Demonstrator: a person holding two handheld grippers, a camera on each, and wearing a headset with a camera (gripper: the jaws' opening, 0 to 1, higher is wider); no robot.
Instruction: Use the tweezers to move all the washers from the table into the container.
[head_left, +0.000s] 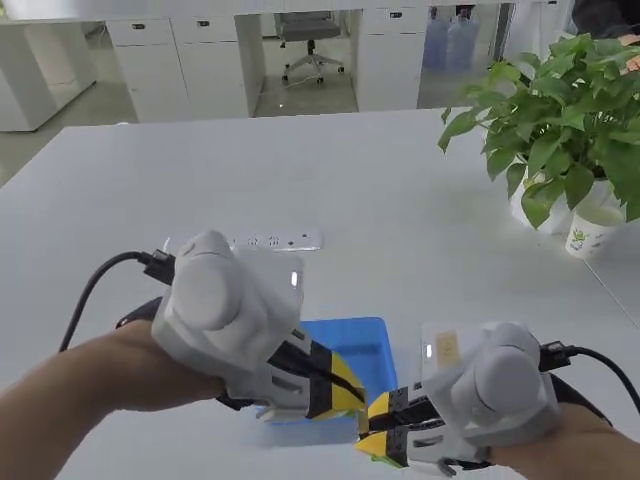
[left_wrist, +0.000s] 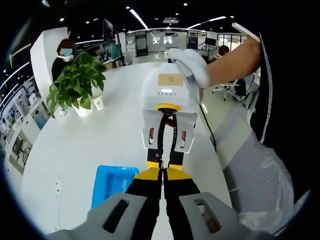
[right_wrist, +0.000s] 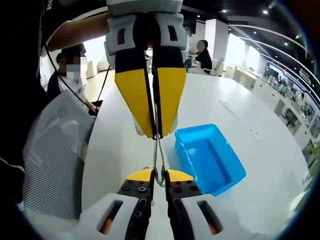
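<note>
Right gripper view: left gripper (right_wrist: 154, 133), right gripper (right_wrist: 159, 176) pinch thin metal tweezers (right_wrist: 157, 156).

Bright, even light is pouring down from the ceiling lights (left_wrist: 140, 19), and the white table (head_left: 400, 180) is glowing pale, nearly washed out, in the head view. Shadows are falling soft and faint, just a dim patch under the container (head_left: 350, 345). Up close, the left gripper (head_left: 345, 390) and right gripper (head_left: 375, 432) are looking slightly soft, while the plant (head_left: 560, 110) is reading sharper. In the two gripper views the fisheye is bending the table's edges and the room's lines hard toward the rim, and detail is smearing out there. The tweezers (right_wrist: 156, 150) are catching a thin, pale glint.
</note>
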